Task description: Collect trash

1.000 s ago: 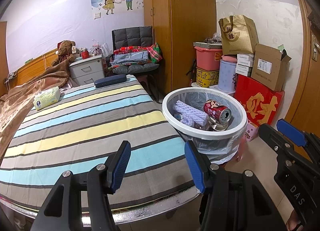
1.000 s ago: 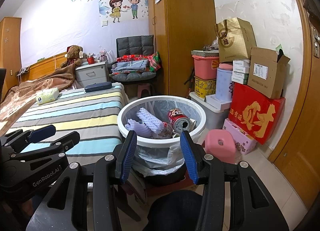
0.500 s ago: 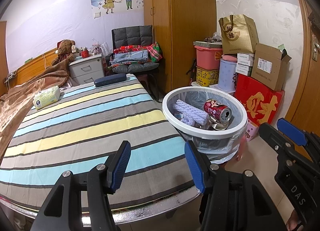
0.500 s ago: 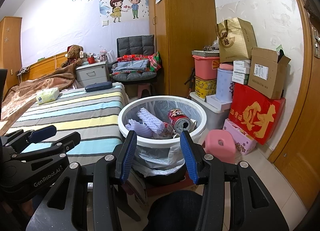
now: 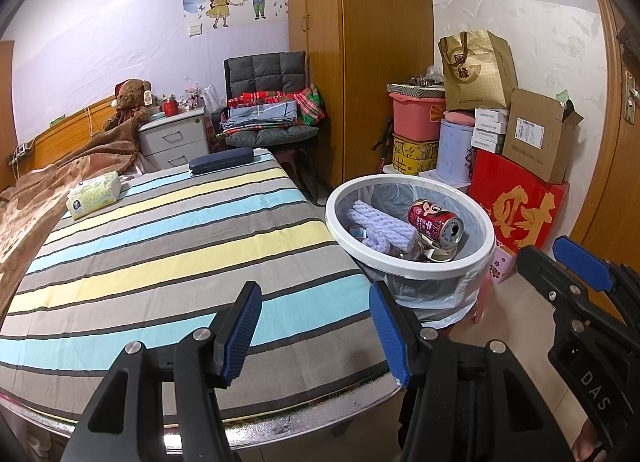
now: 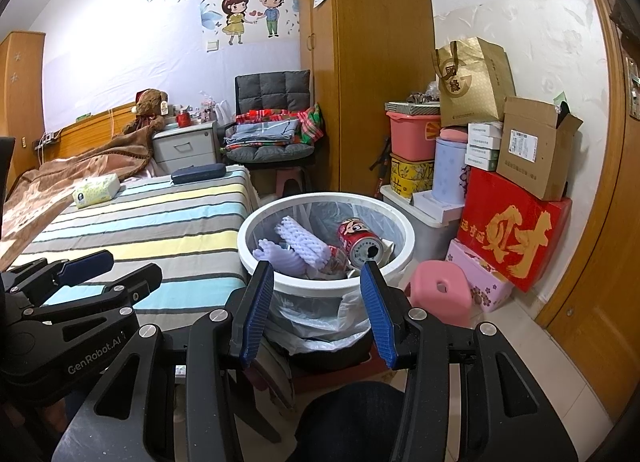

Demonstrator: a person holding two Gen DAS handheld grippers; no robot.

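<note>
Both tongs (image 5: 314, 326) (image 6: 316, 310) open and empty, striped bed (image 5: 168, 246), lined trash bin (image 6: 256, 230) beside it, stacked boxes (image 6: 516, 230)

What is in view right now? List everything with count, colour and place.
bin: 1, white, lined with a clear bag, beside the bed
can: 1, red, lying in the bin
foam netting: pale purple, in the bin
bed: 1, striped cover
tissue pack: 1, pale green, on the bed
case: 1, dark blue, far end of the bed
teddy bear: 1, brown, by the nightstand
stool: 1, pink, right of the bin
red box: 1, red with gold, by the wall
left tool: 1, black with blue pads, open, empty
right tool: 1, black with blue pads, open, empty
</note>
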